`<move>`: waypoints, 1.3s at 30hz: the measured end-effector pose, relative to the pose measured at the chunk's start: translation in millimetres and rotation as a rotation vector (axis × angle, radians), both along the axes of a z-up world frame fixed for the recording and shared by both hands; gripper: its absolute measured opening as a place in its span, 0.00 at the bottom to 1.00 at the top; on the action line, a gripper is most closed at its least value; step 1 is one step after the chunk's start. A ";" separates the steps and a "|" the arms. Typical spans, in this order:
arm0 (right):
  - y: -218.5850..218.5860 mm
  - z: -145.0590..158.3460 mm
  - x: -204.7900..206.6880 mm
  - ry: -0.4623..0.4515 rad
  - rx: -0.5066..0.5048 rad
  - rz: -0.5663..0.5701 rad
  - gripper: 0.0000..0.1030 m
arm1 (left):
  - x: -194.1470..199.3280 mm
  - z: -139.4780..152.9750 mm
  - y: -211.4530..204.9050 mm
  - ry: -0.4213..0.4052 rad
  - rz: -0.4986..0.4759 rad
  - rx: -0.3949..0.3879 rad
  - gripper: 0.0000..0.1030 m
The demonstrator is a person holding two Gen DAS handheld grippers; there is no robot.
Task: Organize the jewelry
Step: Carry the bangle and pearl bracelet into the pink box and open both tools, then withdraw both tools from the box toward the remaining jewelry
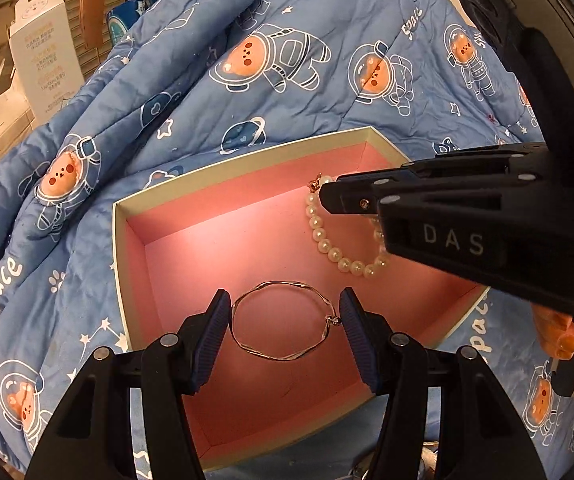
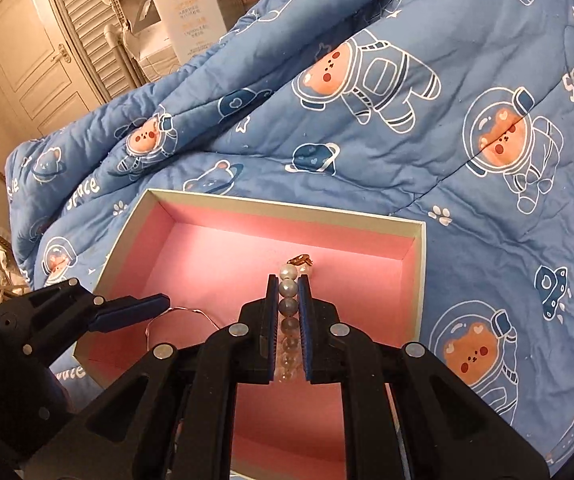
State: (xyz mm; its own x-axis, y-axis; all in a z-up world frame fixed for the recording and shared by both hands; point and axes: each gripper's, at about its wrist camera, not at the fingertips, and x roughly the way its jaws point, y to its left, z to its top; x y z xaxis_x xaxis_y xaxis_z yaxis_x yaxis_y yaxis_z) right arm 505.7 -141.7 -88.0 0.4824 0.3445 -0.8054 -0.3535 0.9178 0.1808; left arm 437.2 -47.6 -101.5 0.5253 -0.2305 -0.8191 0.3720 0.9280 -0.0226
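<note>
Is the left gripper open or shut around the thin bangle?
Open. The left gripper has its fingers spread on either side of the thin metal bangle, which lies flat on the floor of the pink box.

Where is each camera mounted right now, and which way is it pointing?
Left wrist: rides the left tongs, looking down into the pink box; its open blue pads flank the thin bangle, and the right tongs cross in from the right.
Right wrist: rides the right tongs, facing the box and blue quilt; its pads clamp the pearl bracelet, with the left tongs at left.
Shared: box, both bracelets, quilt.
</note>
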 end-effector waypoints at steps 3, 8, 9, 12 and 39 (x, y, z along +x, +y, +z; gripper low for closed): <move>5.1 -7.9 2.0 0.009 -0.036 0.009 0.10 | 2.9 -2.8 -0.7 0.003 -0.005 0.003 0.54; 8.3 -18.4 9.1 0.019 -0.077 0.004 0.10 | 4.1 -5.0 -2.9 -0.006 -0.015 0.023 0.54; 9.4 -19.3 9.9 0.019 -0.084 0.009 0.10 | 3.7 -5.1 -3.1 -0.009 -0.017 0.027 0.54; 12.5 -20.1 11.5 0.010 -0.104 0.011 0.10 | 5.4 -5.3 -3.9 -0.007 -0.016 0.024 0.55; -48.6 22.0 -107.8 -0.205 0.011 -0.078 0.91 | -125.5 14.6 62.6 -0.133 0.197 -0.201 0.93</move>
State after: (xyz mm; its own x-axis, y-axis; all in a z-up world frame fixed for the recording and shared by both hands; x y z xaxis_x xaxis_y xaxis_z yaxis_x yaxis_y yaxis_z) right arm 397.9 -190.3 -66.0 0.6612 0.3079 -0.6841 -0.3116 0.9422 0.1229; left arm 311.7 15.1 -86.9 0.6757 -0.2639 -0.6884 0.1975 0.9644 -0.1759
